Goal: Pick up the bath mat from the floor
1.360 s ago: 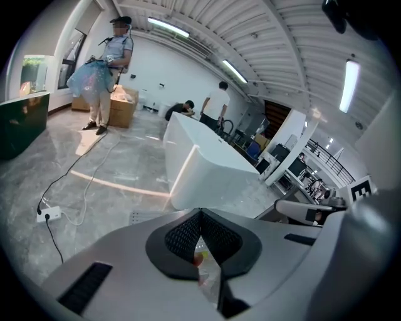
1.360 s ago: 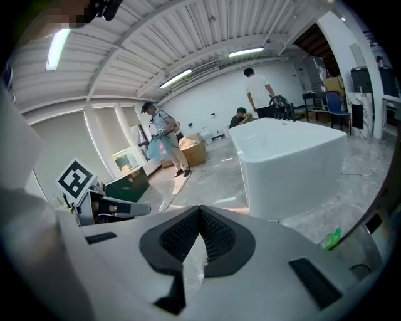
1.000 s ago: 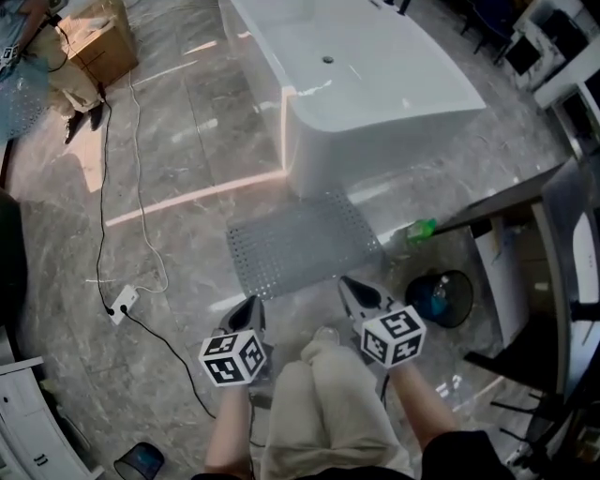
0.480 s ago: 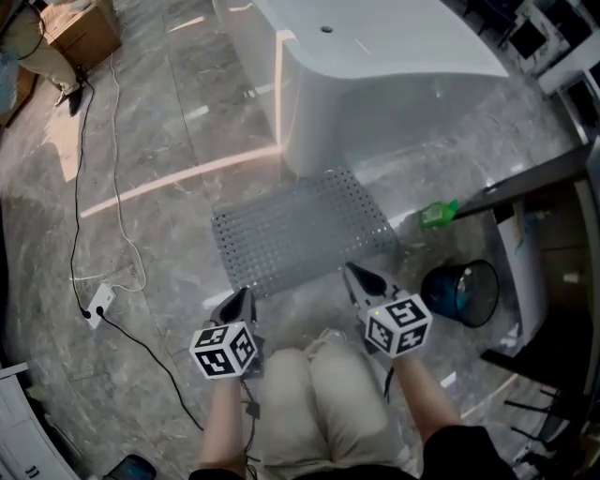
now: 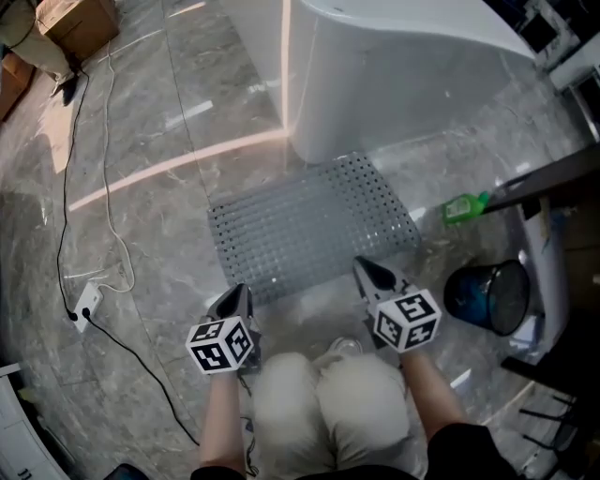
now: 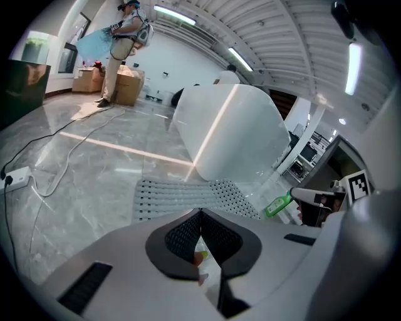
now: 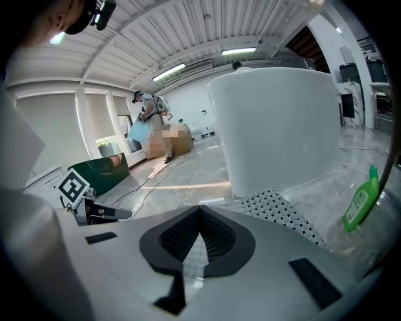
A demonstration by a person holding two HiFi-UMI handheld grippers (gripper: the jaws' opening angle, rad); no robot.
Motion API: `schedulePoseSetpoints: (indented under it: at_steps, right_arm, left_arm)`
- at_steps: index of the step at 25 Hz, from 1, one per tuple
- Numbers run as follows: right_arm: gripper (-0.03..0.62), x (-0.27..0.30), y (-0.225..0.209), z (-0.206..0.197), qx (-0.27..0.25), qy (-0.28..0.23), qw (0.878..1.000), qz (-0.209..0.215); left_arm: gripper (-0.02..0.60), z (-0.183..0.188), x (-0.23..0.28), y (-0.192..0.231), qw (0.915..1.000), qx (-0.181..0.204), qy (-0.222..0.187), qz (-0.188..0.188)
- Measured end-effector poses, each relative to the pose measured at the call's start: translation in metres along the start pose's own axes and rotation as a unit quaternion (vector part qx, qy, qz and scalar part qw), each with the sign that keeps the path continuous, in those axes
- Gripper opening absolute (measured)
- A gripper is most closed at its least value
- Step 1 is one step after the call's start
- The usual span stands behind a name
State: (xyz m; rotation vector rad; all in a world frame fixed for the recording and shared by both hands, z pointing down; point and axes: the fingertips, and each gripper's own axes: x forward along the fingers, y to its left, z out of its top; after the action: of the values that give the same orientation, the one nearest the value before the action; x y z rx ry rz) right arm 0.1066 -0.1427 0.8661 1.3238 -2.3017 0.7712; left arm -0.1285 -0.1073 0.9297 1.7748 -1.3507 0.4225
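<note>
The left tool (image 5: 241, 293) has its jaws closed, the dark ridged pads meeting at the tips with nothing held between them. The right tool (image 5: 367, 270) looks the same in its own view: its pads come together at the tips and grip nothing. Both tools point forward and down at the marble floor (image 5: 169, 272), side by side, with the person's knees (image 5: 328, 398) just behind and between them.

The bath mat (image 5: 309, 225), grey and pierced with rows of small holes, lies flat on the floor straight ahead of both tools. Its near edge runs just in front of the two tips: the left tool is at its near left corner and the right tool is toward its near right corner. Whether either tip touches the mat cannot be told. The mat's far edge reaches the foot of a white bathtub (image 5: 375, 75), which stands beyond the tools.

To the right of the right tool, a green bottle (image 5: 464, 208) lies on the floor near the mat's right side, and a dark round bin (image 5: 487, 295) stands close beside that tool. To the left of the left tool, well apart, a white power strip (image 5: 86, 303) lies with cables (image 5: 103, 187) running away across the floor toward a cardboard box (image 5: 80, 21).
</note>
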Motion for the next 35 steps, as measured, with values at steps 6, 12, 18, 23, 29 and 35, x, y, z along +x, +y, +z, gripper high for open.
schedulePoseSetpoints:
  at_steps: [6, 12, 18, 23, 29, 35]
  right_arm:
    - [0.012, 0.029, -0.005, -0.033, -0.006, 0.002, 1.0, 0.009]
    - [0.012, 0.047, -0.009, -0.057, -0.014, 0.005, 1.0, 0.014]
    - [0.012, 0.058, -0.005, -0.072, -0.008, -0.004, 1.0, 0.017]
    - [0.012, 0.065, 0.006, -0.088, -0.017, -0.002, 0.999, 0.028]
    - [0.012, 0.069, 0.011, -0.108, -0.014, 0.01, 0.999, 0.032]
    - [0.012, 0.073, 0.014, -0.114, -0.006, 0.013, 0.999, 0.037]
  left_arm:
    - [0.0, -0.029, 0.025, 0.041, 0.9997, -0.005, 0.004, 0.025]
    - [0.002, -0.064, 0.047, 0.069, 0.9989, -0.023, 0.016, 0.038]
    - [0.003, -0.092, 0.064, 0.086, 0.9984, -0.028, 0.026, 0.041]
    - [0.006, -0.106, 0.08, 0.095, 0.9987, -0.022, 0.025, 0.039]
    - [0.086, -0.12, 0.096, 0.105, 0.9987, -0.023, 0.025, 0.036]
    - [0.22, -0.131, 0.109, 0.114, 0.9987, -0.027, 0.02, 0.038]
